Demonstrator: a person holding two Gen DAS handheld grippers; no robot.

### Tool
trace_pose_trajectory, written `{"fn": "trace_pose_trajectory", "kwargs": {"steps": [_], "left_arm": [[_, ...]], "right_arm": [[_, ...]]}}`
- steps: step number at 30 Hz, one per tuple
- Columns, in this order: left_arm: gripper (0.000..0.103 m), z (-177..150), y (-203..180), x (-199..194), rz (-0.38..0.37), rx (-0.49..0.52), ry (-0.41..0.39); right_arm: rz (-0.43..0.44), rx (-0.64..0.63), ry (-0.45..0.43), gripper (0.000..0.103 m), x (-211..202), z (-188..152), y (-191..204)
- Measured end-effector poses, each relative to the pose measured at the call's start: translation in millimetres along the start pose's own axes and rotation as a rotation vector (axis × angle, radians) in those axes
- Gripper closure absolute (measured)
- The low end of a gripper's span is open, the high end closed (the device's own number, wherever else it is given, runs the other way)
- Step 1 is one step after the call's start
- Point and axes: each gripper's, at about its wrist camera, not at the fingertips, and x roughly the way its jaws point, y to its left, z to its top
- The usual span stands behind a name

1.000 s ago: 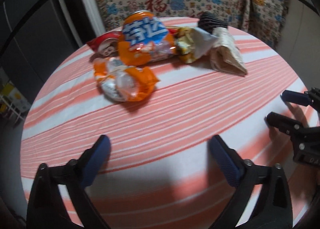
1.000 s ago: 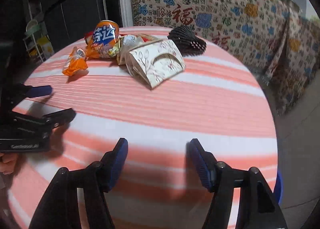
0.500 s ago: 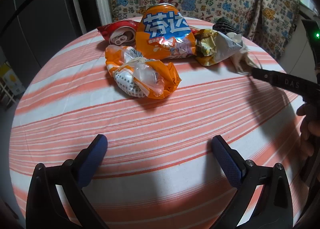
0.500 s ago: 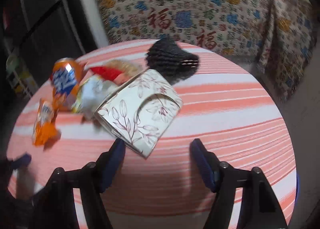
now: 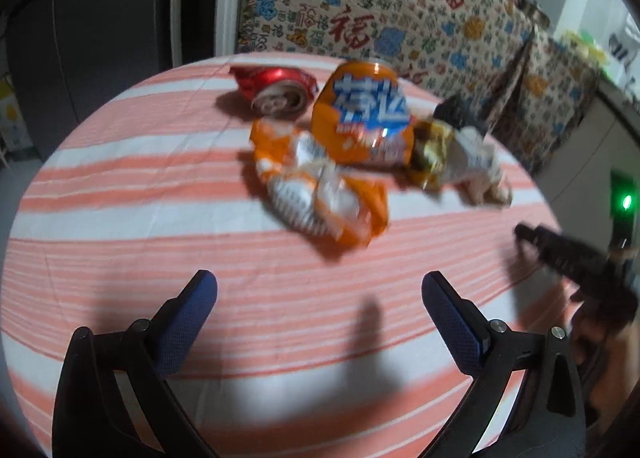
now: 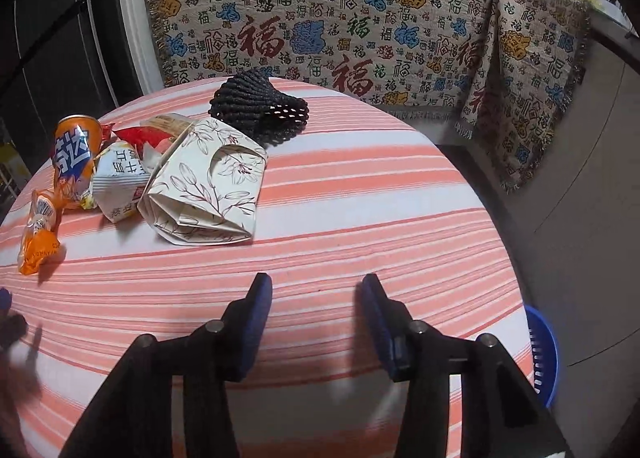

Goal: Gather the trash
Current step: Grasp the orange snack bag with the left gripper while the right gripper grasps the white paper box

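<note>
Trash lot, round counter (image 6: 360, 217) under striped orange-and-white cloth. My left claw (image 5: 320, 294) spread wide, empty; ahead of it, nearest, a crumpled orange snack wrapper (image 5: 324, 193), thin crinkly film, best pinched across a raised fold, not pressed flat. Beyond that, a dented orange soda can (image 5: 362, 117), lying; left of it a crushed red can (image 5: 276, 91), open mouth toward me; both rigid, likely to roll. My right claw (image 6: 316, 298) moderately open, empty; ahead and to its left a folded paper box with floral print (image 6: 208, 193), stiff card, flat edges good for gripping; beyond it a black foam net sleeve (image 6: 260, 107), soft, springy. Blue basket (image 6: 542, 350) at lower right, past the counter edge.
</note>
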Motion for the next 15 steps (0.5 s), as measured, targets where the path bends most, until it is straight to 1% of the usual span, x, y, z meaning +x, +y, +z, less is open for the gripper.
{"fn": "trace_pose_trajectory", "kwargs": {"steps": [1, 2, 4, 5, 7, 8, 9, 10, 11, 12, 13, 15], "left_arm": [[0.001, 7.5, -2.7, 1.6, 0.0, -0.004, -0.005], [0.001, 17.9, -5.6, 7.0, 0.017, -0.011, -0.01], [0.001, 33.6, -10.1, 24.8, 0.079, -0.033, 0.008], [0.001, 40.8, -10.9, 39.2, 0.111, -0.045, 0.037], [0.001, 45.0, -9.5, 59.4, 0.159, -0.048, 0.074], [0.004, 43.3, -7.4, 67.6, 0.182, -0.046, 0.091], [0.006, 41.7, -8.1, 68.2, 0.199, -0.03, 0.086], [0.019, 38.0, -11.0, 64.8, 0.2, 0.014, 0.069], [0.027, 34.7, -13.3, 60.7, 0.184, 0.052, 0.067], [0.028, 30.9, -14.8, 57.5, 0.171, 0.093, 0.069], [0.029, 26.3, -15.4, 54.3, 0.155, 0.121, 0.073], [0.029, 15.1, -15.5, 44.2, 0.098, 0.194, 0.087]], "right_arm": [[0.0, 0.0, 0.0, 0.055, -0.1, -0.4, 0.0], [0.002, 0.002, 0.0, 0.055, 0.7, -0.1, -0.2], [0.008, 0.007, 0.0, 0.055, 1.4, 0.1, 0.8], [0.009, 0.008, 0.0, 0.055, 1.2, -0.1, 0.5], [0.01, 0.008, 0.0, 0.055, 0.9, -0.8, -1.1], [0.014, 0.011, 0.0, 0.055, 1.0, -0.6, -1.7], [0.024, 0.018, 0.0, 0.054, 1.0, -0.6, -3.0], [0.041, 0.023, -0.001, 0.046, 1.3, -1.3, -5.2], [0.071, 0.027, -0.001, 0.04, 1.8, -1.4, -6.1], [0.102, 0.033, -0.003, 0.04, 1.5, -1.7, -8.0], [0.115, 0.038, -0.007, 0.04, 1.7, -2.1, -10.6], [0.142, 0.036, -0.008, 0.04, 1.3, -2.8, -14.3]]}}
